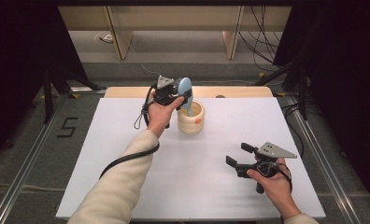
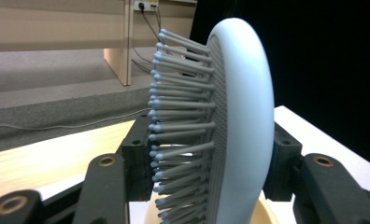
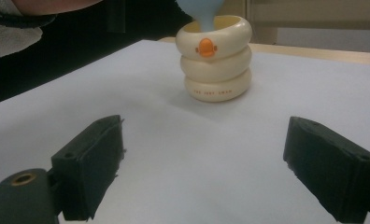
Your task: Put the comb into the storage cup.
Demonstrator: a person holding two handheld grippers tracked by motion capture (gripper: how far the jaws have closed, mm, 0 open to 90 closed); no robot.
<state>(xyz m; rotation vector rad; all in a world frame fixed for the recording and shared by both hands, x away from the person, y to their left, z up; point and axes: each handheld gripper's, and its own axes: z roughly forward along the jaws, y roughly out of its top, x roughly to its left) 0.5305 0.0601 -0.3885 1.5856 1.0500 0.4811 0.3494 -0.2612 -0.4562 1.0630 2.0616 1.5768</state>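
Note:
A light blue hairbrush (image 1: 185, 88) stands upright, head up, with its handle (image 3: 202, 11) down inside a cream ringed cup (image 1: 192, 122) that bears an orange duck beak (image 3: 205, 47). My left gripper (image 1: 181, 96) is shut on the brush head: in the left gripper view one pad presses the bristles (image 2: 178, 126) and the other the smooth back (image 2: 248, 116). My right gripper (image 1: 237, 154) hovers low over the near right part of the white board, open, with nothing between its pads (image 3: 92, 163); it faces the cup (image 3: 216, 70) from some way off.
The white board (image 1: 127, 140) covers the table, with a strip of wood (image 1: 239, 91) at its far edge. Beyond it are wooden furniture legs (image 1: 120, 39) and floor cables (image 1: 262, 46). Dark curtains flank both sides.

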